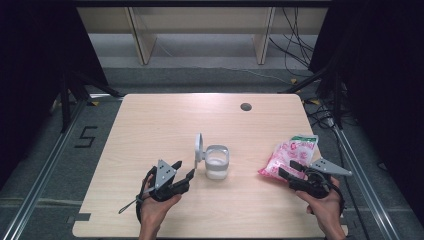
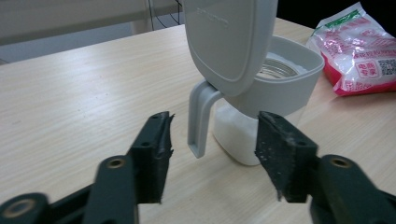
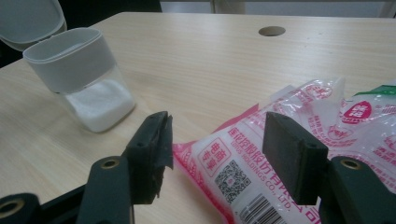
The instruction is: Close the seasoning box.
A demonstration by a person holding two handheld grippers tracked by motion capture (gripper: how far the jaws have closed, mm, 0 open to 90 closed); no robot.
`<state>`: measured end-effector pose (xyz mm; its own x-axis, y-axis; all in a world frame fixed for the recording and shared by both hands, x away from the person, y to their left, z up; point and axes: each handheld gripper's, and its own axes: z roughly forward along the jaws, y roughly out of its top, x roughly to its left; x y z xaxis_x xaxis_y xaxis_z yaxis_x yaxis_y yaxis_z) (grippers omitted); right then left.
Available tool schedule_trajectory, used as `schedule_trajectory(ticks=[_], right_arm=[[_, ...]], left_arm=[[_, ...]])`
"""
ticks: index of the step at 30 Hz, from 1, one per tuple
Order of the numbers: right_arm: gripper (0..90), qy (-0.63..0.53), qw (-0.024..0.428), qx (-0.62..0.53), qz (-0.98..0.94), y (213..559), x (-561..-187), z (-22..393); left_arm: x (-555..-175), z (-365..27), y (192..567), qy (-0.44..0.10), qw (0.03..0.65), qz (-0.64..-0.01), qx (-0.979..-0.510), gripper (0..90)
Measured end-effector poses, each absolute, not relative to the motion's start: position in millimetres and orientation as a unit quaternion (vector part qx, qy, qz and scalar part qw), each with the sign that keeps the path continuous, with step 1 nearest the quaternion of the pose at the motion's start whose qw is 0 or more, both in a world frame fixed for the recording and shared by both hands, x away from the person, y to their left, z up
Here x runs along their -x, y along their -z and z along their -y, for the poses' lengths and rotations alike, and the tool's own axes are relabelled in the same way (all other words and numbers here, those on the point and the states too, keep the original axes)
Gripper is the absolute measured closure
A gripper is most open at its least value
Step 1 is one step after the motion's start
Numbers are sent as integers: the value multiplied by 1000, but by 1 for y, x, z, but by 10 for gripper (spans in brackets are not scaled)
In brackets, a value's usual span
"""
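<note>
A clear jar with a grey collar stands mid-table with white powder in its lower part. Its flip lid stands open and upright on the left. In the left gripper view the jar, its lid and a grey handle are close ahead. My left gripper is open just short of the handle, touching nothing. A pink and white plastic bag lies at the right. My right gripper is open over the bag's near end, its pads off the bag.
The wooden table has a round cable hole at the back right. Beyond the far edge stand wooden shelf legs, with cables on the floor. Metal rails run along both sides.
</note>
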<state>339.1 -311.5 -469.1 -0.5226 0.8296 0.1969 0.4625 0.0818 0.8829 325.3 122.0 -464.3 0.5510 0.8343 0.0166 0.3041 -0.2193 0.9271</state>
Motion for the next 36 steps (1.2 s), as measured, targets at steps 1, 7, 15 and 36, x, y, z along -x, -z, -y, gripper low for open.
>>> schedule_trajectory(ticks=[1,7,15,36], right_arm=[[416,-501,187,-447,-717,469,-339,312],[413,-507,180,-440,-719,469,-339,310],[415,-497,174,-451,-721,467,-332,305],[416,-509,178,-427,-726,468,-328,303]], left_arm=[[-326,-123,463,-273,488,-388,-733,553],[-330,-123,461,-290,480,-384,-734,753],[-342,-122,458,-295,473,-369,-744,868],[-354,-111,441,-296,477,-327,-760,893]])
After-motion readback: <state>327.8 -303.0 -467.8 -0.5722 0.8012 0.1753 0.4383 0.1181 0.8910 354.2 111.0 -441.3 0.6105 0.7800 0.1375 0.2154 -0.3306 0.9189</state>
